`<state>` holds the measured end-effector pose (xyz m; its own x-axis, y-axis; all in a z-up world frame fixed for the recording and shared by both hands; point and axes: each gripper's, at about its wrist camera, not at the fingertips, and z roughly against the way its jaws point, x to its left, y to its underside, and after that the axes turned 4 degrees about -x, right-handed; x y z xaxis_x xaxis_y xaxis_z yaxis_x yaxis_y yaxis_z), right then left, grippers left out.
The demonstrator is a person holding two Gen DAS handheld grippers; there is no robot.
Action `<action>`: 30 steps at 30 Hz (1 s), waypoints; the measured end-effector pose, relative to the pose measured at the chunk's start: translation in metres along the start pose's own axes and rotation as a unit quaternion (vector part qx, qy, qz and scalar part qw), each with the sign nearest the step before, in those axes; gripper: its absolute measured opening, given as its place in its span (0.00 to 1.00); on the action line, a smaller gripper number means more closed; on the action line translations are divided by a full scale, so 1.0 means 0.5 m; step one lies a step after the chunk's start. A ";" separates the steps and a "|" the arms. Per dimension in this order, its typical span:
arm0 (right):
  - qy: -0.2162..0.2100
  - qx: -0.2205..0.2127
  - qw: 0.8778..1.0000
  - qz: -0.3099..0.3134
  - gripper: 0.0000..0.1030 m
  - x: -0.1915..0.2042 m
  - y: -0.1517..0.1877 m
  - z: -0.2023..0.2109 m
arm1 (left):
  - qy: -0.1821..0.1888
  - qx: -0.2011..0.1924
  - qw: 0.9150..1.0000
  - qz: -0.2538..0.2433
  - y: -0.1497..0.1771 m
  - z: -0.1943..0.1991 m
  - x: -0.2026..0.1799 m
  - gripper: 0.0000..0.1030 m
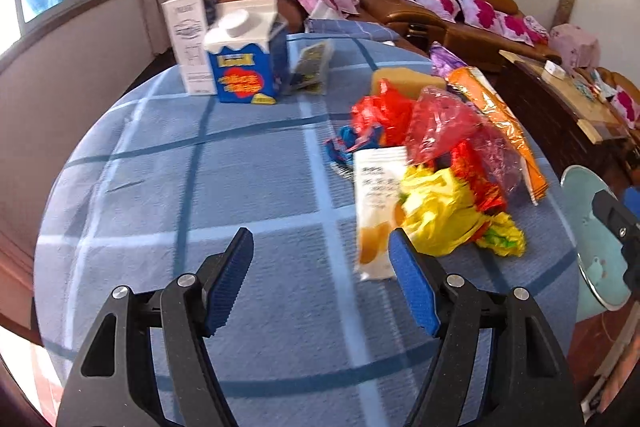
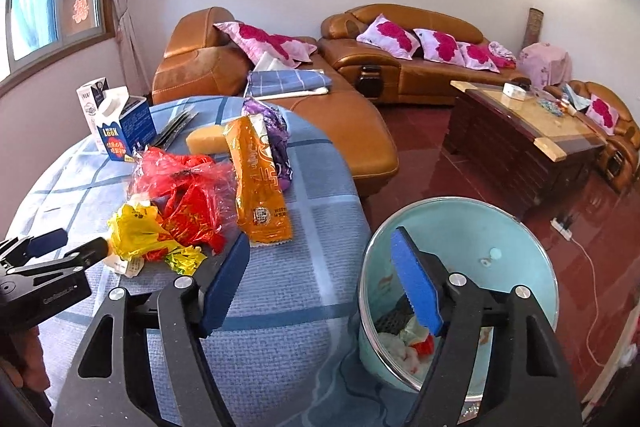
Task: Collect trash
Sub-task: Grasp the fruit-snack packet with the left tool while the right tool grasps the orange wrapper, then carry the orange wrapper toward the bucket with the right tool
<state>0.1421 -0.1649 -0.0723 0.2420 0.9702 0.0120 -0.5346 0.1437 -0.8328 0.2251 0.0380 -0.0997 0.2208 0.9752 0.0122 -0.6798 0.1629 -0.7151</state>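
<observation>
A heap of trash lies on the blue checked tablecloth (image 1: 200, 195): a white snack wrapper (image 1: 376, 211), a yellow plastic bag (image 1: 444, 215), red plastic bags (image 1: 432, 123), an orange snack packet (image 1: 500, 119) and a purple wrapper (image 2: 272, 131). My left gripper (image 1: 322, 247) is open and empty, its right finger just beside the white wrapper. My right gripper (image 2: 320, 247) is open and empty, held between the table edge and a light blue trash bin (image 2: 516, 251) that holds some scraps. The yellow bag (image 2: 136, 231) and orange packet (image 2: 260, 183) lie just left of it.
A blue milk carton (image 1: 248, 67) and a white box (image 1: 188, 43) stand at the table's far side, with a yellow sponge (image 1: 404, 79) near the heap. Brown leather sofas (image 2: 360, 67) and a wooden coffee table (image 2: 524, 131) stand beyond. A power strip (image 2: 562, 227) lies on the red floor.
</observation>
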 end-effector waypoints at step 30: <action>-0.100 0.083 0.991 -0.037 0.43 0.031 -0.055 -0.190 | -0.003 0.012 0.999 0.042 -0.008 -0.002 0.076 0.29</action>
<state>0.2375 -0.1726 -0.1017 0.1299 0.9725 0.1932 -0.6516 0.2307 -0.7226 0.2368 0.0743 -0.0972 0.1585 0.9865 -0.0422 -0.7117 0.0846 -0.6974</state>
